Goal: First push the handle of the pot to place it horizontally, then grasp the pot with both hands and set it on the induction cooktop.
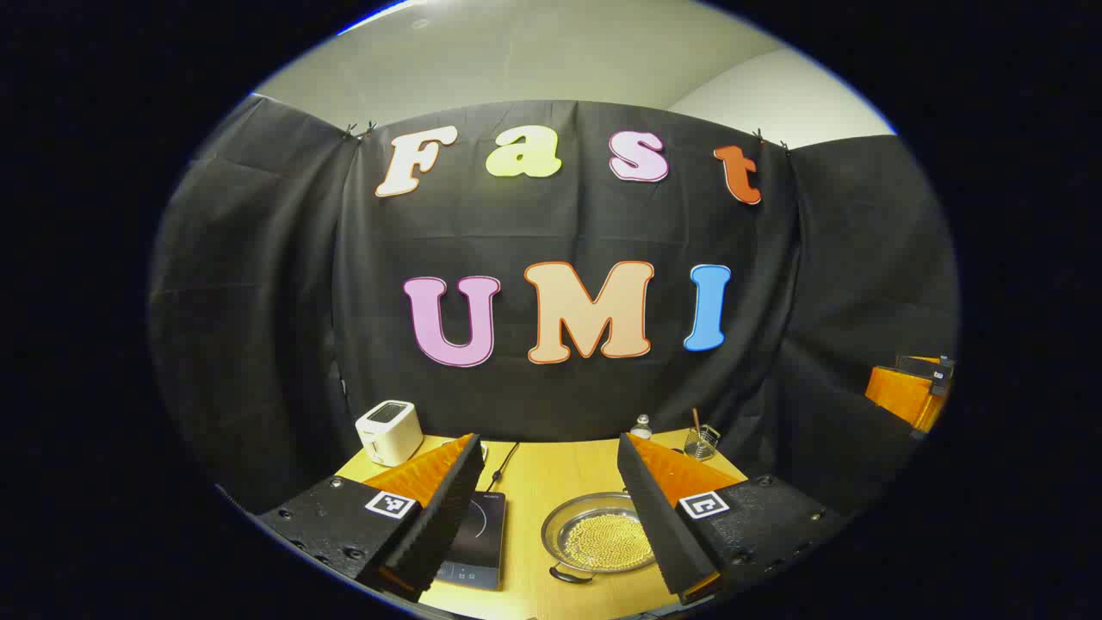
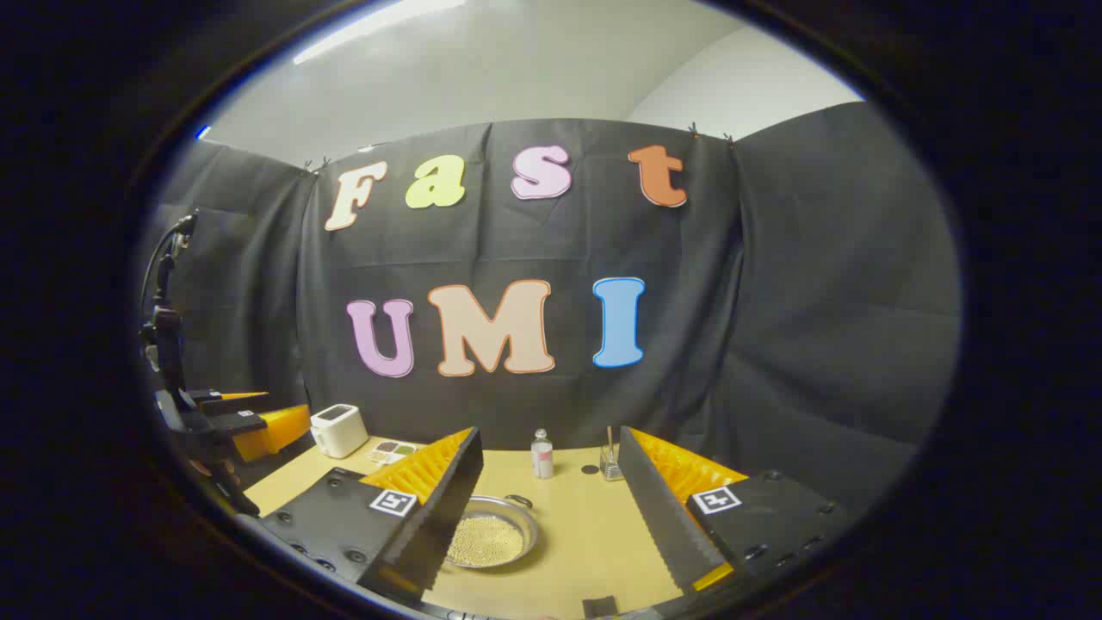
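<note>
Looking over the pale wooden desk (image 1: 551, 482), I see the flat black induction cooktop (image 1: 478, 538) left of the shallow steel pot of yellow beads (image 1: 603, 538). My left tool (image 1: 547, 517) and right tool (image 2: 542, 508) gape wide, empty; the pot's black handle (image 1: 570, 575) lies nearest my left.

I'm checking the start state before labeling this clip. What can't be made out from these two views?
- Pot, left gripper view: its right side sits behind the left gripper's finger; the handle's direction is hard to judge.
- Pot, right gripper view: the right gripper's finger covers its left part.
- Induction cooktop: partly behind a finger; controls too small.
</note>
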`<state>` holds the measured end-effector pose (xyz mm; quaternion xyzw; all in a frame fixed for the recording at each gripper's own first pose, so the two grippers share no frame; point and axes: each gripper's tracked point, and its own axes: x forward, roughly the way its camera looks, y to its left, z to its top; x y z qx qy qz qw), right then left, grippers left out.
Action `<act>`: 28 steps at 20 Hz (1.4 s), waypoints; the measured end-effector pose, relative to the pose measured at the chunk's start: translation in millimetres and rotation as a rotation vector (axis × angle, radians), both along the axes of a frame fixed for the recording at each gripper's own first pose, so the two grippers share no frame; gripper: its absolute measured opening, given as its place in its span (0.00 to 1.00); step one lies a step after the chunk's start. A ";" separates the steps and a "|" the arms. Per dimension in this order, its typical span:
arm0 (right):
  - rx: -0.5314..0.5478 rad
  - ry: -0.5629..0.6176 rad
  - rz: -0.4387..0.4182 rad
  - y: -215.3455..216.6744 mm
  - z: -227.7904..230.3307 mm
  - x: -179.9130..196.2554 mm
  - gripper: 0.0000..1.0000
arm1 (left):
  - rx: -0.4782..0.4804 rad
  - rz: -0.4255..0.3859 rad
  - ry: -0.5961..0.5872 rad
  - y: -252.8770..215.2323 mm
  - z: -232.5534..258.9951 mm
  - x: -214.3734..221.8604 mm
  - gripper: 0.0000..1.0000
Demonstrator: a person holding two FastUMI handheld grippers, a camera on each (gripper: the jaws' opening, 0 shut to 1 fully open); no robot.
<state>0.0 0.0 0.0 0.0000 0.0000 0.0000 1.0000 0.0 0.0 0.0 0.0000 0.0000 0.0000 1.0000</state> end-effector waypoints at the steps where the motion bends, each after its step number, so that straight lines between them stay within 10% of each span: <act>1: -0.001 0.001 0.004 -2.6 -2.3 0.7 0.99 | 0.002 0.006 0.002 -1.0 -1.0 -1.1 0.95; 22: 0.028 0.052 0.056 -51.6 -25.3 19.2 0.99 | -0.010 0.055 0.028 -41.7 -22.8 -6.7 0.96; 26: 0.040 0.055 0.084 -51.1 -27.9 19.6 0.92 | -0.014 0.070 0.029 -40.5 -22.8 -6.2 0.92; 28: 0.046 0.050 0.101 -47.5 -27.8 17.6 0.72 | -0.020 0.075 0.031 -40.6 -24.7 -6.8 0.96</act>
